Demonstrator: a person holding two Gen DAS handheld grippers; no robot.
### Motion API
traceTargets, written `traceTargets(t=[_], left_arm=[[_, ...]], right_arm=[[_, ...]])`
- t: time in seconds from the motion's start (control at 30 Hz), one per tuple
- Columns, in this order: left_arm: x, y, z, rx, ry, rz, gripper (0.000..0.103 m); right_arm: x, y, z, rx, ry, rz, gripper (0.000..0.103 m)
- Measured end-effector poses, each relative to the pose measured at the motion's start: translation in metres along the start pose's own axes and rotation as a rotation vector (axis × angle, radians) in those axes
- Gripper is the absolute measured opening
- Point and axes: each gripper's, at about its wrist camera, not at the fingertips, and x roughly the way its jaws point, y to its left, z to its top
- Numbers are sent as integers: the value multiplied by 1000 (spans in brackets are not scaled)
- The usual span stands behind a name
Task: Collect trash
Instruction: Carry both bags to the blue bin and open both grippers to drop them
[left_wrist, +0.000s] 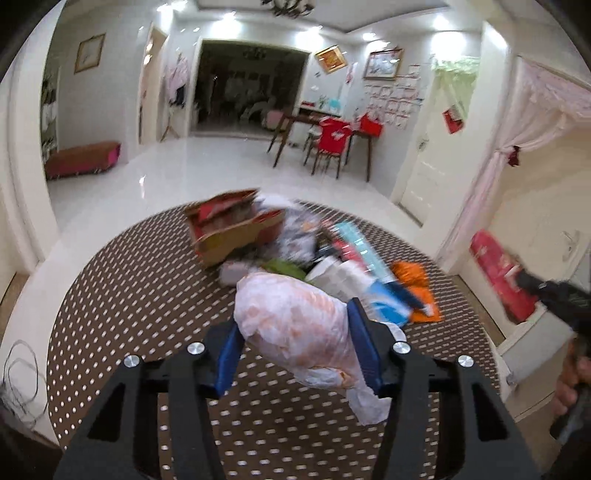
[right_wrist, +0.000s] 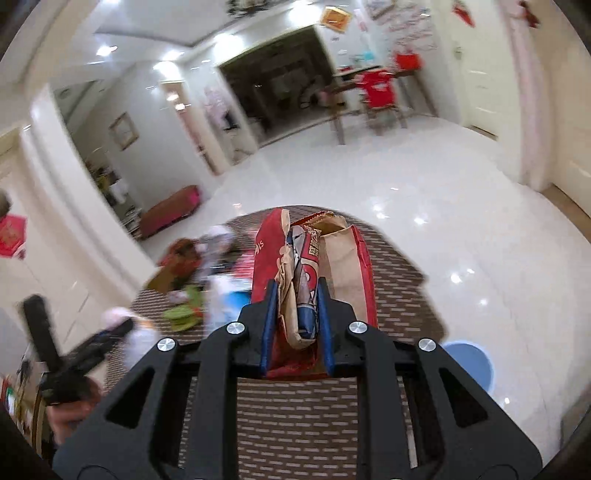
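My left gripper (left_wrist: 293, 317) is shut on a crumpled white and pale orange plastic bag (left_wrist: 295, 321), held above the round brown dotted table (left_wrist: 129, 280). Behind it lies a pile of trash (left_wrist: 314, 251): a cardboard box (left_wrist: 232, 229), wrappers, a blue packet and an orange wrapper (left_wrist: 413, 280). My right gripper (right_wrist: 297, 288) is shut on a red and brown paper bag (right_wrist: 332, 258) with a crumpled wrapper pressed against it, held over the table's edge. The pile shows blurred at the left of the right wrist view (right_wrist: 207, 273).
The table (right_wrist: 295, 417) stands on a glossy white floor (right_wrist: 443, 221). A blue round stool (right_wrist: 469, 362) sits below right. A dining table with red-covered chairs (left_wrist: 328, 140) stands at the back. The other gripper and hand show at each view's edge (left_wrist: 561, 295).
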Motion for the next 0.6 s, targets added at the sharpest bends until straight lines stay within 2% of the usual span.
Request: traceTargets(t=[0.13, 0.27, 0.47, 0.57, 0.6], left_arm=[[1, -33, 4, 45, -4, -61, 53], [17, -75, 5, 94, 18, -126, 53], [45, -132, 6, 150, 59, -190, 53], [61, -161, 8, 182, 83, -214, 53], [64, -168, 7, 192, 88, -220, 53]], right_arm=[[4, -58, -8, 87, 20, -106, 20], [26, -128, -28, 188, 98, -213, 20], [80, -219, -72, 323, 263, -276, 21], [111, -260, -92, 396, 338, -277, 25], [115, -271, -99, 419, 350, -273, 31]])
